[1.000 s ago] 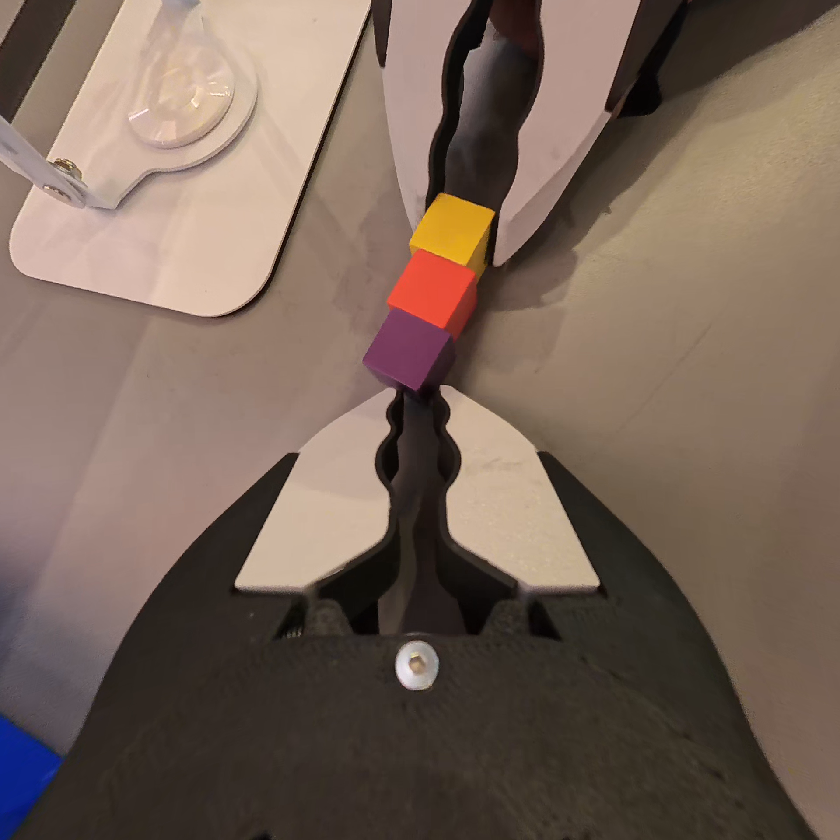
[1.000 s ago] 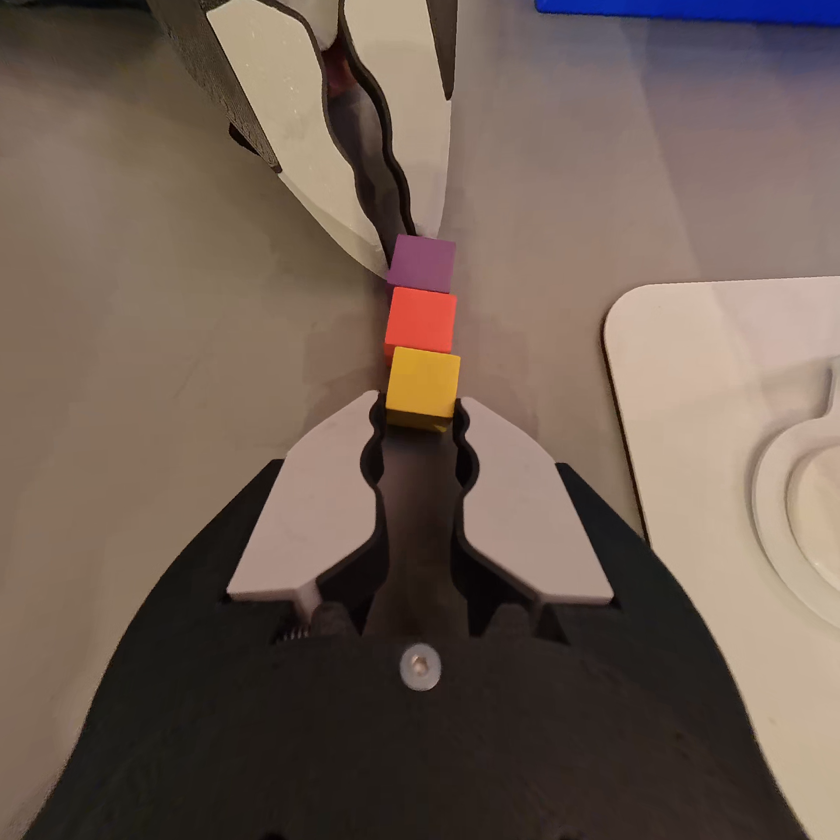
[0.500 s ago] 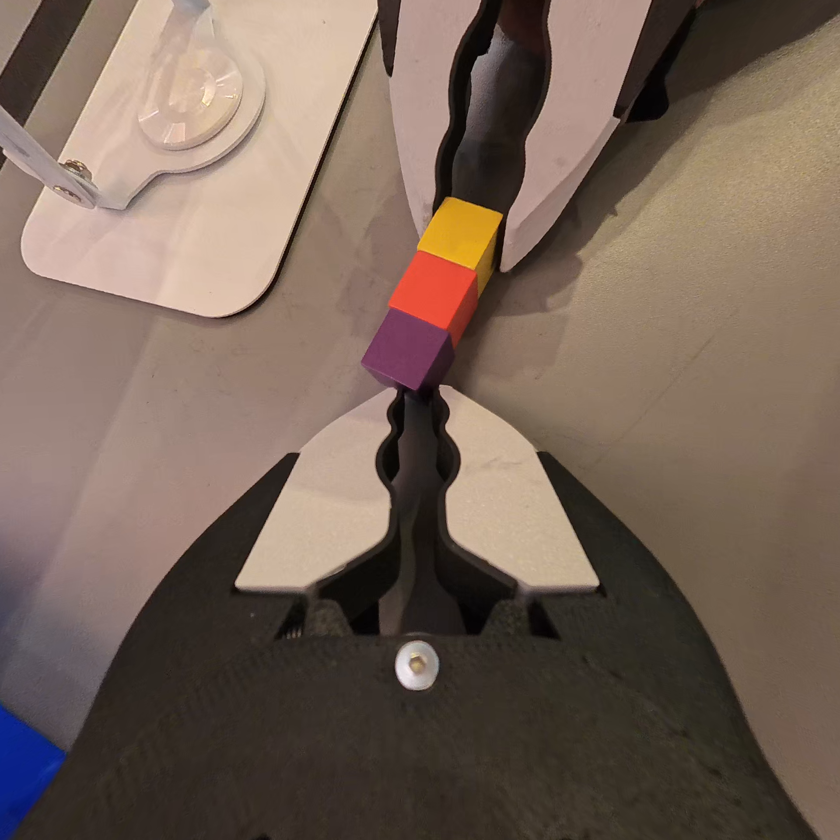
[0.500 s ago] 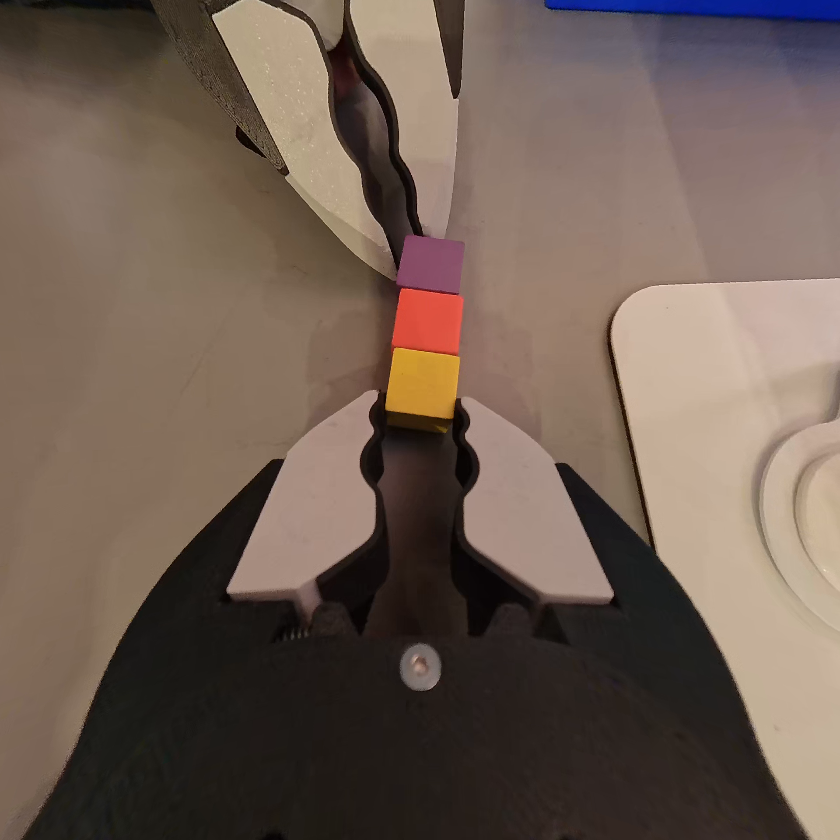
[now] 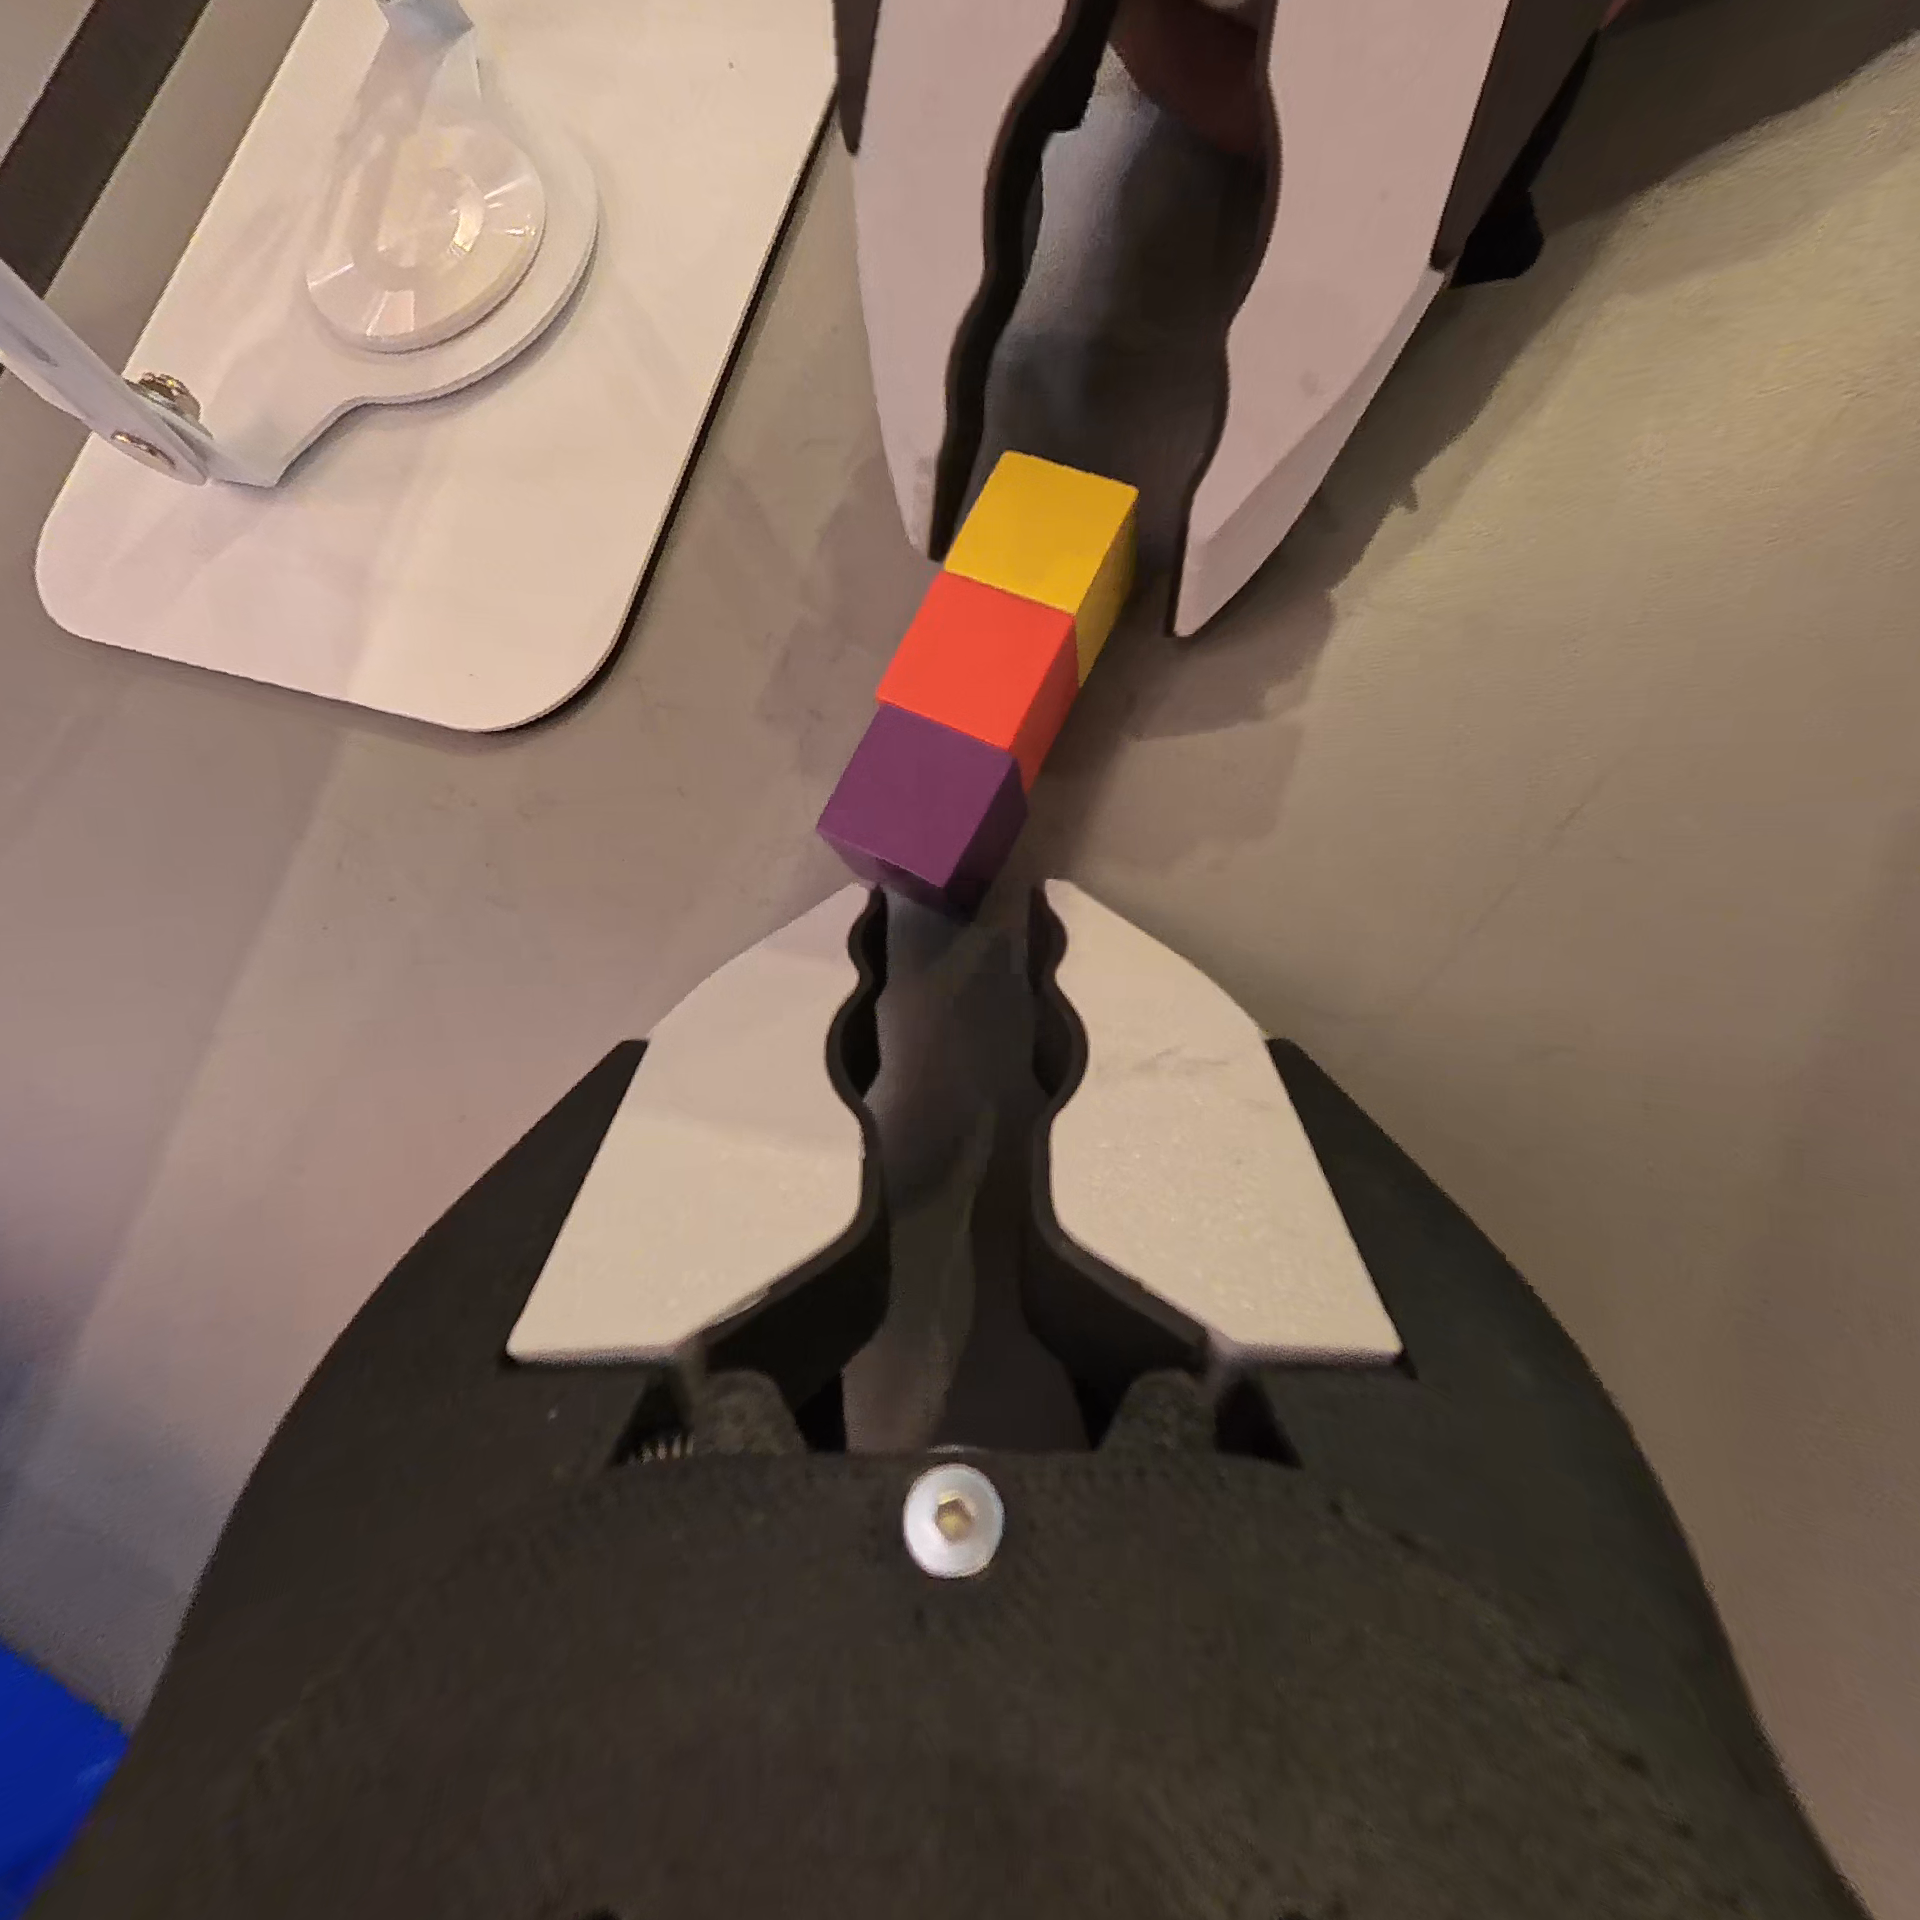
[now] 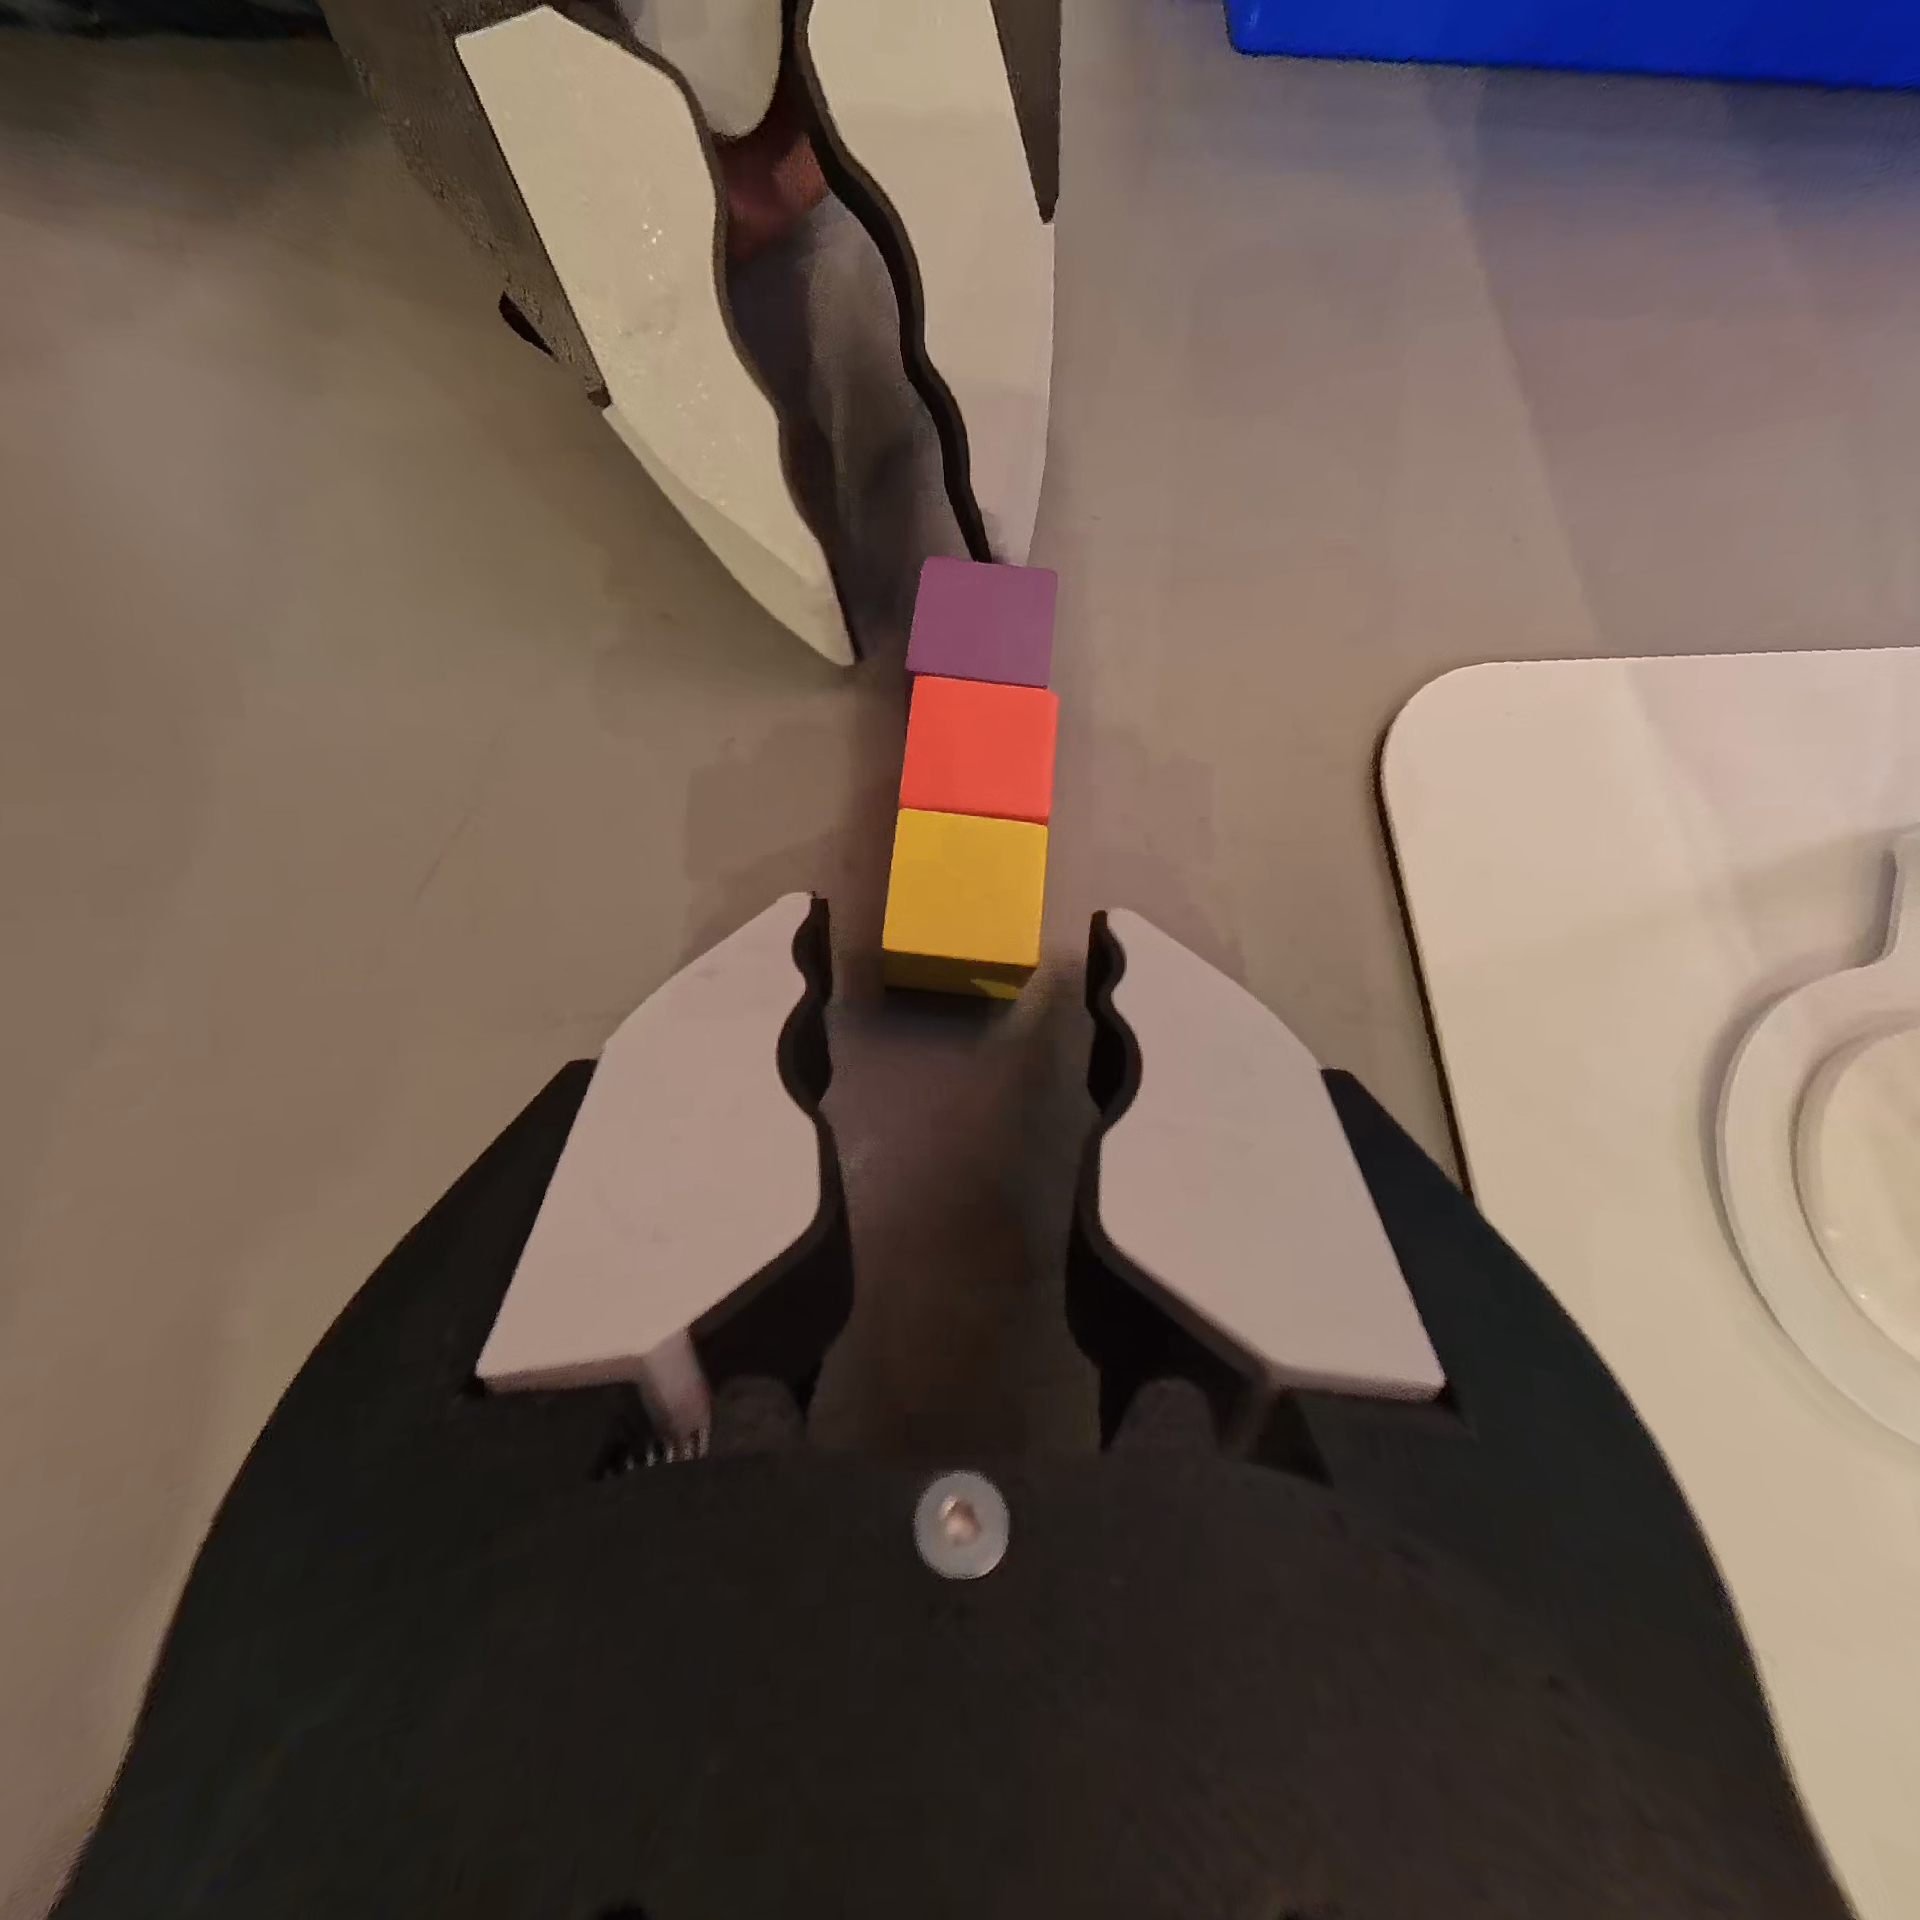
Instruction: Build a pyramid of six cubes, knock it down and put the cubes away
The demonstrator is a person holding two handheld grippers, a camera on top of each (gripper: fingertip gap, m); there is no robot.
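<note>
— Where are the cubes?
— Purple cube [image 5: 920, 800], red cube [image 5: 977, 655] and yellow cube [image 5: 1044, 530] touch in a row mid-tabletop [image 5: 1507, 831], between my left gripper [image 5: 961, 899] and right gripper [image 6: 956, 920], both spread, gripping nothing.
— Obstacles?
— A white base plate [image 6: 1621, 831] near the row; a blue bin [image 6: 1558, 36] at the edge.

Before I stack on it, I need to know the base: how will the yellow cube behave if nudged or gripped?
The yellow cube looks rigid with flat faces, so it should slide, not roll. It is small, probably light, so a nudge may also shift the orange cube that it touches. Its smooth painted sides could slip under a loose grip.
</note>
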